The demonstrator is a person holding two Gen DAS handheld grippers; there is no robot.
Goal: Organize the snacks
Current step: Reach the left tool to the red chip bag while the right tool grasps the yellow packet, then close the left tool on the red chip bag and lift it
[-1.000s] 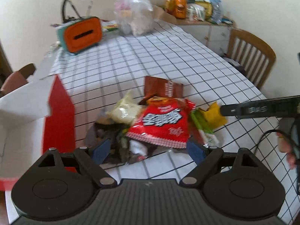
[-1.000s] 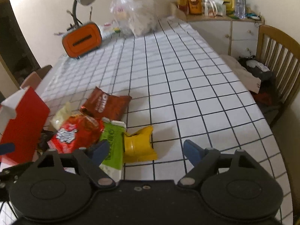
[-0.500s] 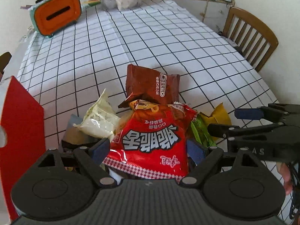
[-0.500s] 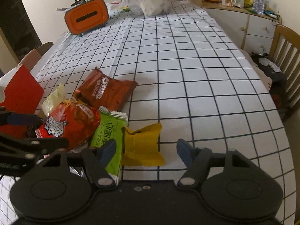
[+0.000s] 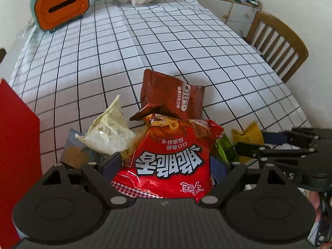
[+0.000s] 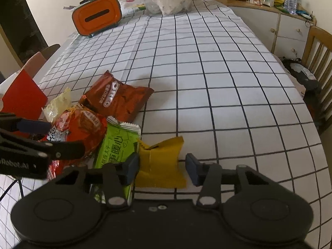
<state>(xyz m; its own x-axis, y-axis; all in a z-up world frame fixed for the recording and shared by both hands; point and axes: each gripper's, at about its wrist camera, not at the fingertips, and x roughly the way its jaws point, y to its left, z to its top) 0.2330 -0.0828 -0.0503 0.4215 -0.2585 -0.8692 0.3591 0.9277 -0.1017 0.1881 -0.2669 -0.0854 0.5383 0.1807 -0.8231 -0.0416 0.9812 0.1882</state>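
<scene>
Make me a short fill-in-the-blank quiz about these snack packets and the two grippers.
The left gripper straddles the ____ noodle-snack bag.
The right gripper straddles the ____ packet.
The brown Oreo packet lies on the ____ tablecloth.
The packet beside the yellow one is ____.

Missing: red; yellow; checked; green

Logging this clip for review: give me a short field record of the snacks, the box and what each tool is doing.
left tool: open, straddling the red snack bag
right tool: open, around the yellow packet
pile: brown Oreo bag, green packet, pale packet
red box: at the pile's left
surface: grid tablecloth
</scene>
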